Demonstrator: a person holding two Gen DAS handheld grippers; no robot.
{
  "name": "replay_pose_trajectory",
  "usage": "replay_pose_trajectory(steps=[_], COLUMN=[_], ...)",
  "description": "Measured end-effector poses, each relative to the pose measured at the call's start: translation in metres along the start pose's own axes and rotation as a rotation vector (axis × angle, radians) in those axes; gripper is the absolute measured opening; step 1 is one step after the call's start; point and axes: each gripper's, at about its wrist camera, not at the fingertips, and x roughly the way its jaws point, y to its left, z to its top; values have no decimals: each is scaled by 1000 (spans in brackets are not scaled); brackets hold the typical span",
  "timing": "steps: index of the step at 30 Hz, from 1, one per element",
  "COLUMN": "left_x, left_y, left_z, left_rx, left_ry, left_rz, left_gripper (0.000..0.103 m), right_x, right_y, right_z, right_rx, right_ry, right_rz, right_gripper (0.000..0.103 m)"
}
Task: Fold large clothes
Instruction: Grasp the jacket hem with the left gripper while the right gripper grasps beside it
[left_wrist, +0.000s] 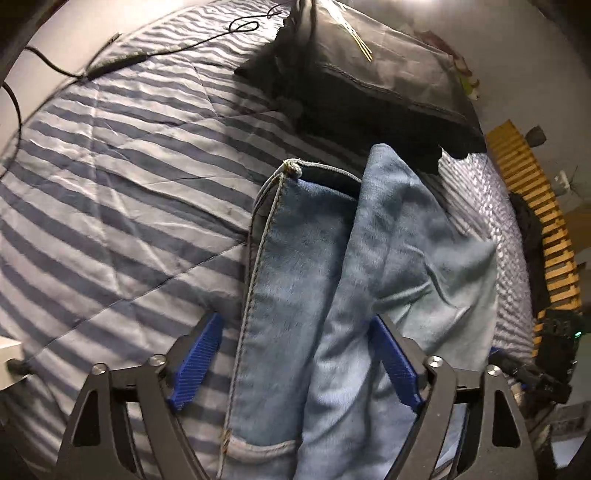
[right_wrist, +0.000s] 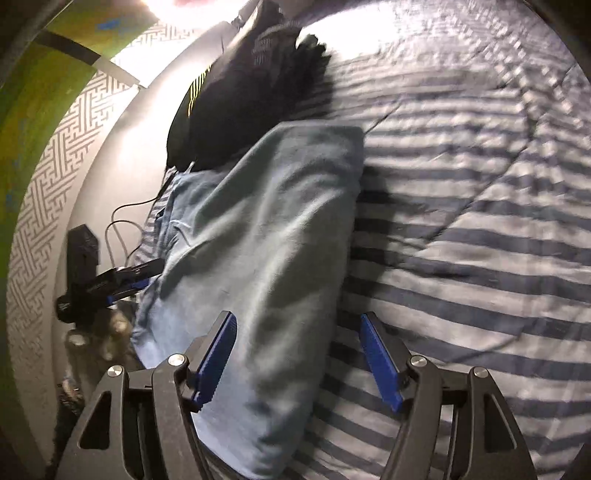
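on the striped duvet (left_wrist: 110, 206), just beside the dark pillow (left_wrist: 388, 70): blue fleece garment (left_wrist: 369, 258), folded into a long band, further folds likely left. left gripper (left_wrist: 295, 363) and right gripper (right_wrist: 297, 360) spread wide, gripping nothing.

1. Both views are dim, with a cool grey-blue cast.
2. Strong white glare burns out the top of the right wrist view, washing over the striped bedcover (right_wrist: 461, 206).
3. The blue cloth (right_wrist: 266, 236) casts a dark shadow to its right.
4. The right wrist view is smeared by motion blur; the left wrist view is sharper.
5. Fisheye bending curves the stripes, and black corners frame each picture.
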Motion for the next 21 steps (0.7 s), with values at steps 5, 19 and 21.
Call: replay_pose_trajectory(steps=[5, 19, 21], left_x=[5, 8, 11], left_y=[-7, -29, -26], left_z=[2, -5, -2], left_rx=[5, 84, 62], left_ry=[-7, 14, 24], left_rz=[-12, -21, -41], left_gripper=[96, 62, 70], right_x=[12, 17, 18], right_y=[1, -1, -4], right_z=[2, 8, 9], right_rx=[-11, -26, -3], right_ry=[-2, 25, 24], right_rz=[49, 68, 82], right_gripper=[67, 49, 49])
